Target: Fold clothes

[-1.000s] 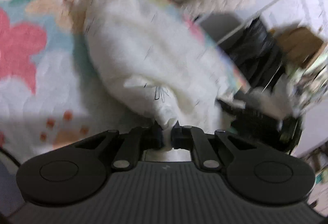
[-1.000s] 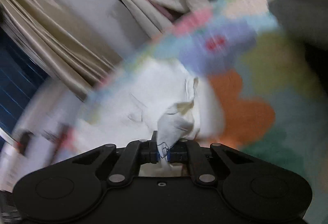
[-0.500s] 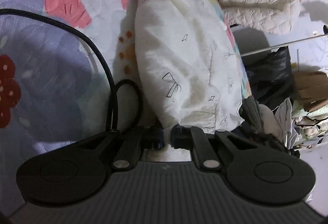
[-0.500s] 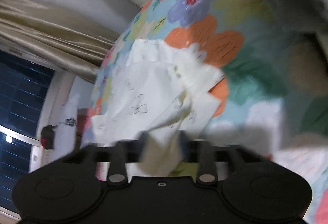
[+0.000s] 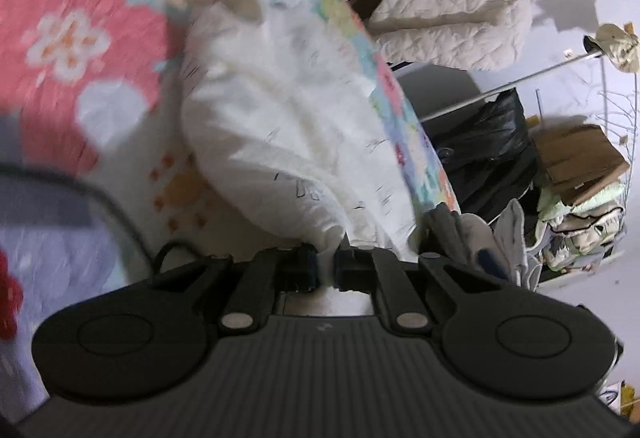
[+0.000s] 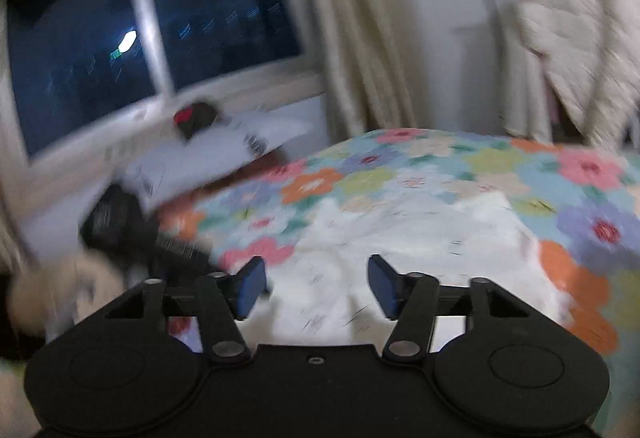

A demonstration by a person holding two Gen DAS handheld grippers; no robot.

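Note:
A white garment [image 5: 280, 125] with small dark bow prints lies on the floral bedspread [image 5: 72, 49], near the bed's right edge in the left wrist view. My left gripper [image 5: 327, 266] is shut on a pinched bit of this garment. In the right wrist view the same white garment [image 6: 400, 246] lies spread on the bedspread [image 6: 460, 165], just ahead of my right gripper [image 6: 316, 286]. That gripper is open, its blue pads wide apart with nothing between them. Both views are motion-blurred.
A black cable [image 5: 120, 222] curves over the bedspread left of the left gripper. Beside the bed lie a black bag [image 5: 488, 153], cardboard [image 5: 576, 161] and a quilted cream cover [image 5: 452, 21]. A dark window [image 6: 152, 37], curtains [image 6: 352, 29] and papers [image 6: 224, 153] lie beyond the bed.
My right gripper has opened and let go of the garment, and has swung to face the window. My left gripper still pinches the cloth and has shifted a little.

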